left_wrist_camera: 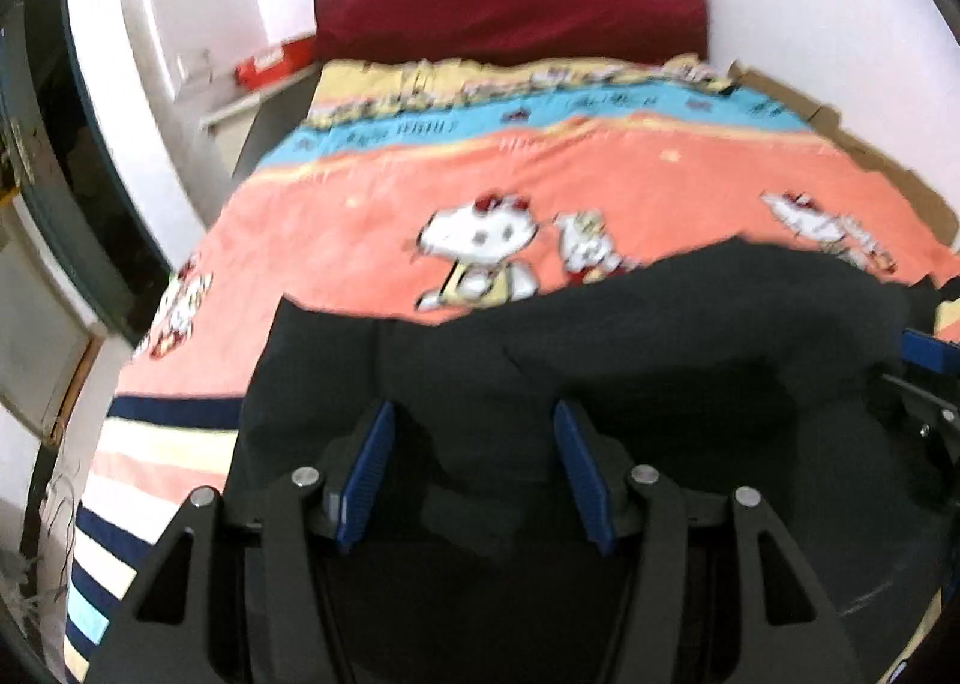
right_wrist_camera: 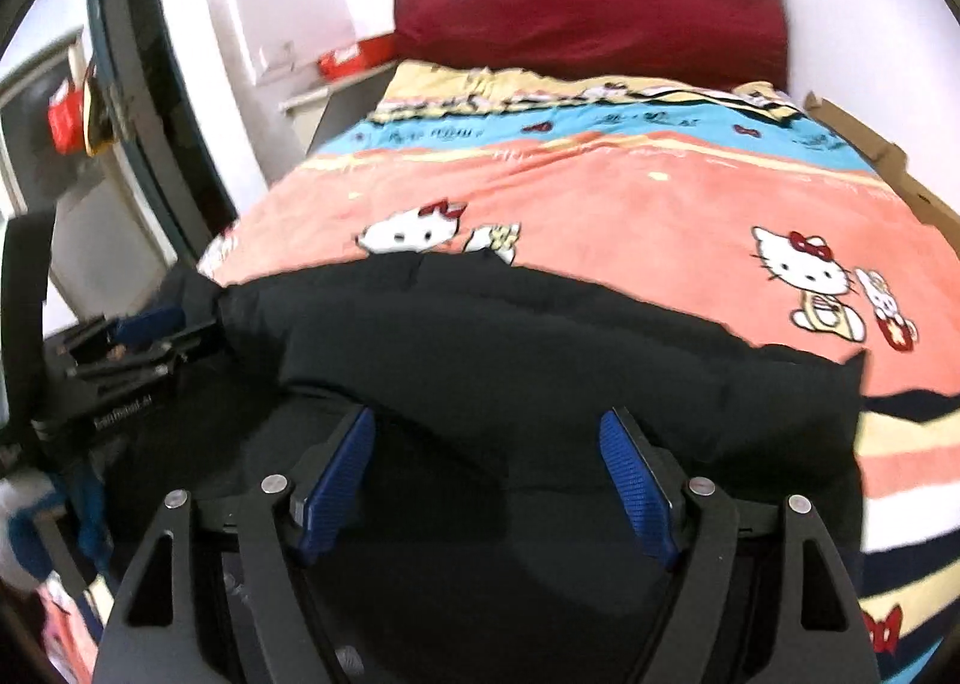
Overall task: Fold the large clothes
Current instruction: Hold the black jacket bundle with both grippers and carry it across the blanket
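My left claw is released, its blue pads spread with nothing between them, and it hangs just over the near part of the black garment. My right claw is the same: pads apart, gripping nothing, poised above the same dark cloth. The garment lies on the bed, directly ahead of and beneath both claws, its long axis running left to right across the near end, with its far edge humped against the orange of the bedspread. Neither arm looks clearly nearer to it (both sit over the near hem, I judge), so the coming move seems to turn on each claw dropping onto the edge below it, left toward the left end, right toward the right.

Farther out, the cartoon-cat bedspread runs to a dark red pillow at the far wall. The blue band's lettering is too blurred to read, as is the small white marking on the left claw's body in the right view.
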`<state>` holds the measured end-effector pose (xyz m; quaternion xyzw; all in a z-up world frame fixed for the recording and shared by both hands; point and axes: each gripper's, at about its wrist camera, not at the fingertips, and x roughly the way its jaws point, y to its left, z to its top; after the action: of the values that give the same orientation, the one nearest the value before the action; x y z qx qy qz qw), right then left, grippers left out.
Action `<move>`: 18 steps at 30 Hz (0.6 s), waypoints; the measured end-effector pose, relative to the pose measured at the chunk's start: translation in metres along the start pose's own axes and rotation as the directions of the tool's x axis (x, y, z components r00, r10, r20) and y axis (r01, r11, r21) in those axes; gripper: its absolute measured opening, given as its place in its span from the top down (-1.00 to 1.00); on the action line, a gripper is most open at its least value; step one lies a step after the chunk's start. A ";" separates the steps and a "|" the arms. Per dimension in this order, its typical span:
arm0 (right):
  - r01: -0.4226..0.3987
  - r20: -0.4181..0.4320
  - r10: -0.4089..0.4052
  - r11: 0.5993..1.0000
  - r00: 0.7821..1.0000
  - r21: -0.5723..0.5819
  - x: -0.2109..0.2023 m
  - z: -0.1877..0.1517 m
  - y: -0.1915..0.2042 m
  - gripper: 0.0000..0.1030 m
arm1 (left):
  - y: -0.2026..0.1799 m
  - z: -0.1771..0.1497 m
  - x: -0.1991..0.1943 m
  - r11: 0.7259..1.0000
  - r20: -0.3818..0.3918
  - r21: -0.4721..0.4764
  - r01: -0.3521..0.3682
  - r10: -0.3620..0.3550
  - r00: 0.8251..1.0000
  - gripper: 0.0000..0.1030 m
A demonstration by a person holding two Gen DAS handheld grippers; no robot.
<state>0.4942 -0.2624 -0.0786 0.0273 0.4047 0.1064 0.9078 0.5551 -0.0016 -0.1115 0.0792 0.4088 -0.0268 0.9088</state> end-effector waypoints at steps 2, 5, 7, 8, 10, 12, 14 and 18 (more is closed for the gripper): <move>0.031 -0.024 -0.032 0.999 0.999 -0.038 0.021 -0.003 0.002 -0.68 | 0.005 -0.008 0.013 1.000 -0.018 -0.010 0.006 -0.006 1.000 -0.15; 0.009 -0.033 -0.008 1.000 0.999 0.006 0.033 -0.004 -0.011 -0.76 | 0.012 -0.011 0.022 0.998 -0.009 -0.062 0.027 -0.028 1.000 -0.22; 0.015 -0.028 -0.014 1.000 1.000 0.006 0.035 -0.005 -0.012 -0.78 | 0.013 -0.013 0.025 0.997 -0.019 -0.070 0.034 -0.035 0.999 -0.23; 0.016 -0.027 -0.015 1.000 1.000 0.006 0.035 -0.007 -0.011 -0.78 | 0.015 -0.014 0.024 0.996 -0.023 -0.075 0.041 -0.042 0.999 -0.24; 0.010 -0.033 -0.010 1.000 0.999 0.006 0.030 -0.008 -0.011 -0.78 | 0.019 -0.016 0.021 0.994 -0.030 -0.089 0.065 -0.068 0.997 -0.24; -0.003 -0.031 0.003 1.000 1.000 0.006 0.022 -0.007 -0.015 -0.78 | 0.027 -0.018 0.016 0.992 -0.031 -0.099 0.082 -0.085 0.996 -0.24; 0.008 -0.034 -0.008 1.000 0.999 0.017 0.017 -0.008 -0.028 -0.78 | 0.042 -0.025 0.011 0.990 -0.037 -0.118 0.076 -0.081 0.996 -0.24; 0.101 -0.060 -0.094 0.987 0.994 0.123 0.006 -0.021 -0.085 -0.78 | 0.072 -0.037 0.009 0.984 -0.073 -0.174 0.045 -0.059 0.996 -0.24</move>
<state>0.4976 -0.3449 -0.1086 0.0616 0.4359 0.0367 0.8971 0.5415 0.0756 -0.1336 -0.0093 0.4464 -0.0120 0.8947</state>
